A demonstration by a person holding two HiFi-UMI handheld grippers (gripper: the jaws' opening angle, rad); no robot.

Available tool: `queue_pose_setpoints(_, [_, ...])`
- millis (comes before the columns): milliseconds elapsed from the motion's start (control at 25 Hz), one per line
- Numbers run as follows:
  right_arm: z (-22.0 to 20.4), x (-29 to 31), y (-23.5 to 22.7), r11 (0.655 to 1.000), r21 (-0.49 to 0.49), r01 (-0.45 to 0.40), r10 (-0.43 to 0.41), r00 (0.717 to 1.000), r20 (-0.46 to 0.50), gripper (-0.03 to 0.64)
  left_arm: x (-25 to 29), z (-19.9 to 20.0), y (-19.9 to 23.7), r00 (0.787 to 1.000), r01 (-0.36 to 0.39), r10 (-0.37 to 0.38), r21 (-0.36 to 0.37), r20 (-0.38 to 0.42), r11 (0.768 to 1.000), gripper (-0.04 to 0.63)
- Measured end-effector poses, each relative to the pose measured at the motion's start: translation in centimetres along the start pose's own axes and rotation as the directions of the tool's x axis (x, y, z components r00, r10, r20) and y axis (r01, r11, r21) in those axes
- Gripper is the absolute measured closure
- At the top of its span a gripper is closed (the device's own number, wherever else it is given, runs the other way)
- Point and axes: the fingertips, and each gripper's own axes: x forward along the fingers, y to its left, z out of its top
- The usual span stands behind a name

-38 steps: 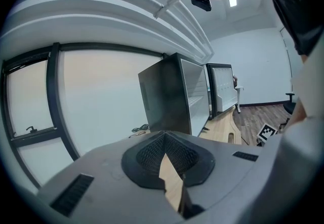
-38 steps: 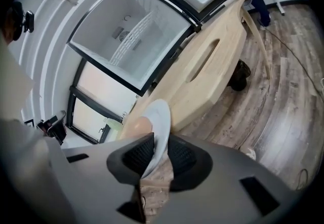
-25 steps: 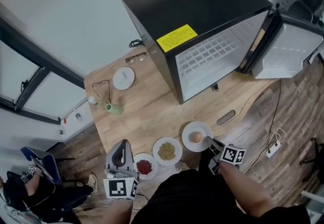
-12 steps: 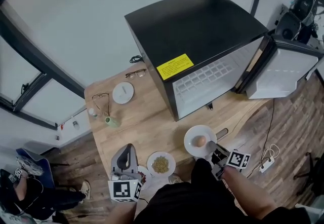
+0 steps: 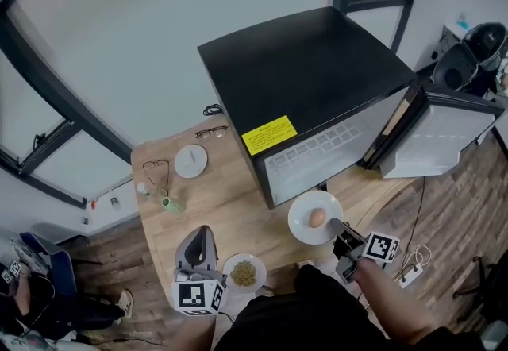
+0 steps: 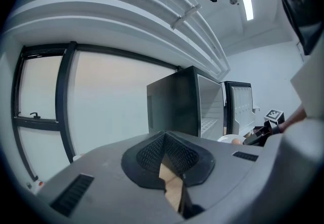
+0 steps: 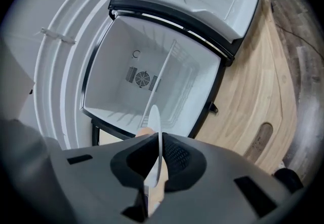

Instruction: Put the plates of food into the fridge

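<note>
The right gripper (image 5: 340,230) is clamped on the rim of the egg plate (image 5: 311,218), kept level so the egg doesn't roll, just before the open fridge (image 5: 317,79) ready for loading; the left gripper (image 5: 196,248), jaws together and empty, waits by the grain plate (image 5: 244,272) on the table (image 5: 214,198).

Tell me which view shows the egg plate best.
Head view: the whole egg plate shows from above, rim pinched by the right gripper. The right gripper view gives its rim edge-on; the left gripper view, a distant sliver.
</note>
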Motion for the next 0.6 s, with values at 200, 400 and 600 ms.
queue_pose_setpoints(200, [3.0, 1.1, 1.2, 0.999, -0.032, -0.011, 0.010, 1.000, -0.014, 0.583, 1.3, 0.6, -0.4, 1.000, -0.014, 0.014, -0.004, 0.017, 1.000, 0.591])
queue_pose_setpoints(400, [5.2, 2.4, 1.8, 0.999, -0.050, -0.019, 0.017, 0.999, -0.046, 0.583, 2.4, 1.8, 0.0, 0.998, -0.046, 0.047, -0.031, 0.038, 0.998, 0.591])
queue_pose_setpoints(600, [7.8, 4.0, 3.5, 0.996, -0.064, -0.062, 0.058, 0.997, -0.057, 0.583, 3.1, 2.8, 0.1, 0.995, -0.077, 0.079, -0.033, 0.054, 0.996, 0.592])
